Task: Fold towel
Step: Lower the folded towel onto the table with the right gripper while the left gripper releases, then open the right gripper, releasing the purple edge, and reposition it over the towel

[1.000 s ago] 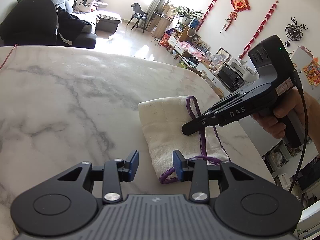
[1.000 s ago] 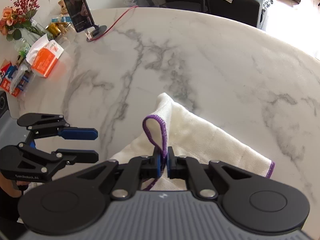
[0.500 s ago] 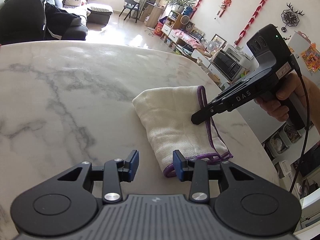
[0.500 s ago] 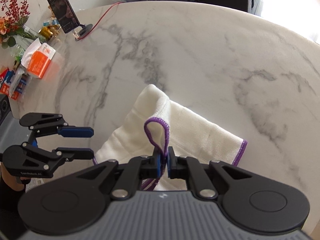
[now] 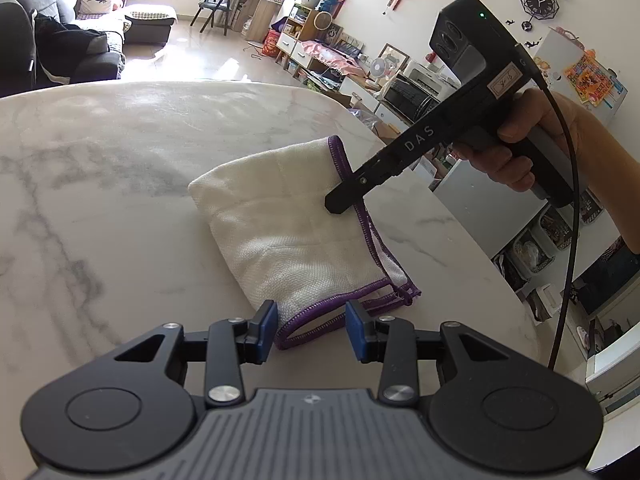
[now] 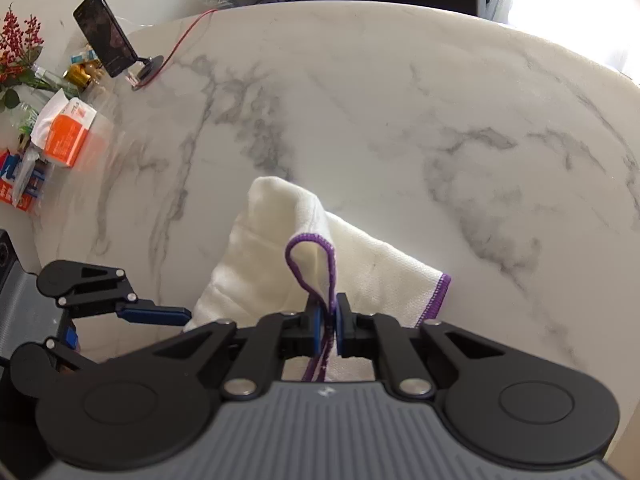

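Note:
A white towel with purple hem [image 5: 288, 224] lies folded on the marble table [image 5: 100, 184]. My left gripper [image 5: 311, 332] is open, its blue pads on either side of the towel's near corner, just above the table. My right gripper [image 6: 327, 322] is shut on the towel's purple edge [image 6: 310, 256], which stands up in a loop in front of the fingers. In the left wrist view the right gripper [image 5: 340, 204] comes in from the right and holds the towel's far right edge. In the right wrist view the left gripper [image 6: 132, 326] is at the lower left beside the towel [image 6: 376, 280].
At the table's left end in the right wrist view stand a phone on a stand [image 6: 106, 34] with a red cable [image 6: 180, 40], an orange box [image 6: 66, 132], small packets and red flowers [image 6: 18, 48]. The table's edge [image 5: 460, 216] runs close behind the towel.
The right gripper has carried the held towel edge over, so the towel lies more folded. The left gripper has shifted so the towel's near corner now sits between its open fingers.

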